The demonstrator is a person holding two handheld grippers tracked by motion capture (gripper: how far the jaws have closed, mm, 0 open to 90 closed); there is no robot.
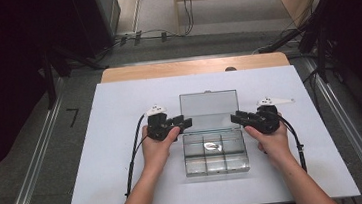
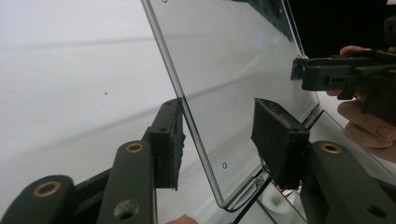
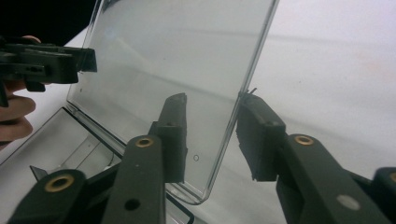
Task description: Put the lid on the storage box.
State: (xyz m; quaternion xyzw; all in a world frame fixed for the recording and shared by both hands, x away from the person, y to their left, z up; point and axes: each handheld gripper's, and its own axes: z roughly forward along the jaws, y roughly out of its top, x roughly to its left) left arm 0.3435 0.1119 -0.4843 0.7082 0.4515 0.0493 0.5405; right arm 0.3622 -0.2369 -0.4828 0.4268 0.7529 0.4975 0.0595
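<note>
A clear plastic compartment box (image 1: 217,170) sits mid-table with its lid (image 1: 208,107) standing upright. A small pale object (image 1: 212,146) lies in one middle compartment. My left gripper (image 1: 185,123) is at the lid's left edge, and in the left gripper view that gripper (image 2: 219,140) stands open with the lid (image 2: 233,70) edge between its jaws. My right gripper (image 1: 236,118) is at the lid's right edge. In the right gripper view that gripper (image 3: 210,135) is open astride the lid (image 3: 177,56), whose edge is close against the right pad (image 3: 257,135).
The box rests on a white mat (image 1: 122,138) covering the wooden table (image 1: 166,70). Cables (image 1: 133,152) trail from both grippers toward the near edge. Dark stands and floor cables lie beyond the table's far side.
</note>
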